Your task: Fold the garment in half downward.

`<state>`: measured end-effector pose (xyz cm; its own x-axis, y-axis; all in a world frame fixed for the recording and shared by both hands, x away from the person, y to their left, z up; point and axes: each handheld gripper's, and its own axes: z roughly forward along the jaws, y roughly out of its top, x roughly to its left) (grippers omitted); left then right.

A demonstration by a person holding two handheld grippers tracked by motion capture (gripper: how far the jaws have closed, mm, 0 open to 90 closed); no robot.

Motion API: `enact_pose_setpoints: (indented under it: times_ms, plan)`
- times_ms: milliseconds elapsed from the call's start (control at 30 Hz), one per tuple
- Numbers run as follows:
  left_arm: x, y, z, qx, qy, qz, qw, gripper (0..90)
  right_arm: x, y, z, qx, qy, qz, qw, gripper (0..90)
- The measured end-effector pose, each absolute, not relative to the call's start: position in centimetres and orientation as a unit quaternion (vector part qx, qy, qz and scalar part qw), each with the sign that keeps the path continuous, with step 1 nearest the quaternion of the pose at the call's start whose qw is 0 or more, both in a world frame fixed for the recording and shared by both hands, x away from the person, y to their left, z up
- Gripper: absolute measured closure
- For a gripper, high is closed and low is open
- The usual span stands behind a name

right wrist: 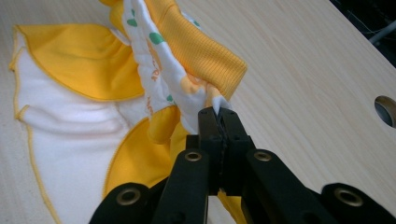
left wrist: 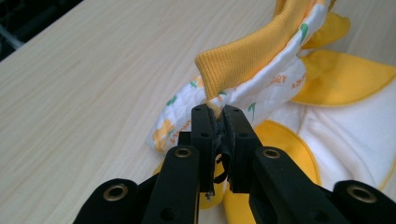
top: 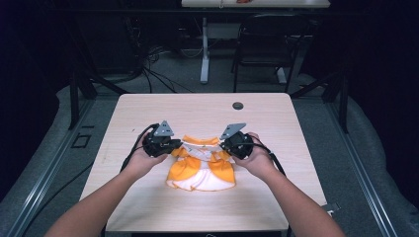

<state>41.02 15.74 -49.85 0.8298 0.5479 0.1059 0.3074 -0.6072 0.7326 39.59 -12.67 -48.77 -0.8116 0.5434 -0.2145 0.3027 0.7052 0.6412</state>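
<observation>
A: What do we see at left?
B: Our left gripper (top: 170, 146), jaws pinched on the left end of the small orange-and-white garment (top: 201, 170) at its ribbed collar (left wrist: 243, 58).

A: And rightward?
B: The garment lies mid-table (top: 148, 113), skirt toward us. Our right gripper (top: 228, 146), jaws closed, pinches the collar's other end, near a round hole (right wrist: 386, 110).

A small orange and white garment (top: 201, 165) lies on the wooden table (top: 148, 113), stretched between the two tools. The left gripper (top: 170, 147) meets its upper corner on one side, the right gripper (top: 226, 146) the opposite corner, each in a hand.
</observation>
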Motion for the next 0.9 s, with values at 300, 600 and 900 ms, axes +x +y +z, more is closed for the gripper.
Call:
enact_pose_setpoints:
  times_ms: [300, 600, 900]
  plan:
    - [39.6, 16.0, -51.5, 0.886, 0.239, 0.146, 0.369, 83.8, 37.9, -12.3, -50.3, 0.234, 0.905, 0.307, 0.179, 89.3]
    - [38.6, 16.5, -53.1, 0.885, 0.244, 0.129, 0.374, 83.7, 37.0, -12.5, -52.1, 0.247, 0.900, 0.321, 0.161, 89.2]
    - [37.1, 16.8, -54.4, 0.885, 0.244, 0.111, 0.380, 82.0, 35.6, -12.9, -53.2, 0.254, 0.894, 0.342, 0.137, 87.2]
